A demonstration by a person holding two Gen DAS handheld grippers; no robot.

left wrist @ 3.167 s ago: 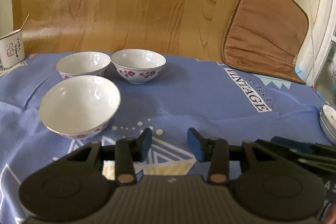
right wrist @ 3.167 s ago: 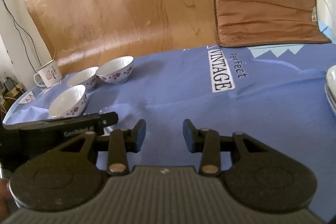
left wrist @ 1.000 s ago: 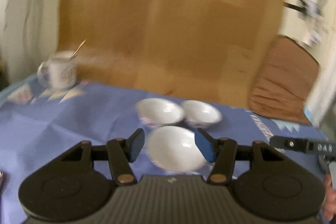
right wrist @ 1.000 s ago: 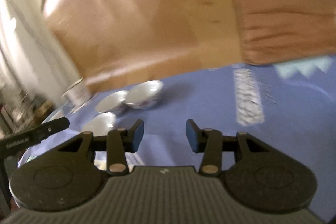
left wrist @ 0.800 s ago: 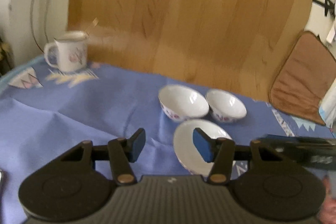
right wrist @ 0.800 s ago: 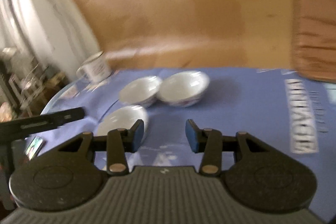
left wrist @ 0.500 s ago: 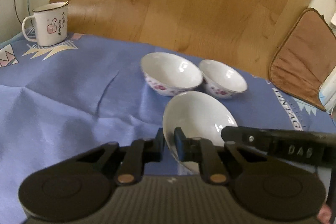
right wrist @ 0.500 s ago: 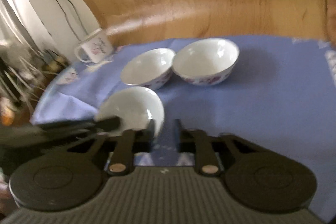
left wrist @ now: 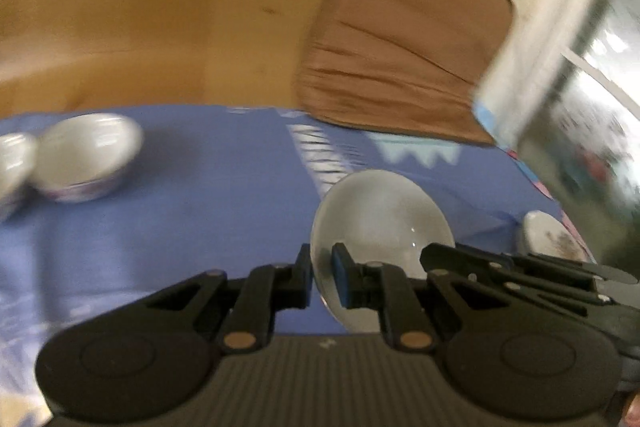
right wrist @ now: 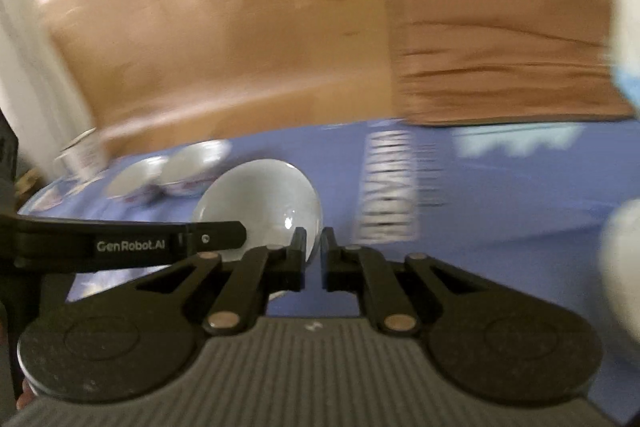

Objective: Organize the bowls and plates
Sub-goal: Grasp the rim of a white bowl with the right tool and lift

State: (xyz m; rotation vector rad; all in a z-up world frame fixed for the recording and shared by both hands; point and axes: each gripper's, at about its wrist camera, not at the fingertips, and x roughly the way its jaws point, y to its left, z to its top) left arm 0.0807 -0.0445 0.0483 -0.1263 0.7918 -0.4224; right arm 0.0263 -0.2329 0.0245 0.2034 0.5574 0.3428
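Gripping the same white bowl [left wrist: 380, 219] from opposite sides, both tools are clenched on its rim. The left hand-held gripper [left wrist: 322, 269] pinches the rim at about 8 o'clock of the bowl in its own view, one finger outside the wall and the blue-padded one inside. The right hand-held gripper [right wrist: 314, 241] clamps the rim at roughly 5 o'clock of the bowl in its view, jaws nearly together with the thin edge between them. The bowl is tilted, its hollow facing both cameras, and sits above the blue cloth of the counter [left wrist: 208, 227]; whether its base touches the cloth cannot be told.

In the left wrist view, two other bowls [left wrist: 86, 157] stand touching each other at 10 o'clock, well apart from the held one, with a wide bare stretch of cloth between. A stack of plates [left wrist: 550, 237] sits at 3 o'clock near the counter's right edge, just past the right tool's body. A brown cushion [left wrist: 408, 47] leans against the wooden panel [left wrist: 160, 7] at 1 o'clock, its lower edge meeting the cloth. In the right wrist view a blurred mug [right wrist: 80, 153] stands at 10 o'clock by the far left edge, beyond the two bowls.
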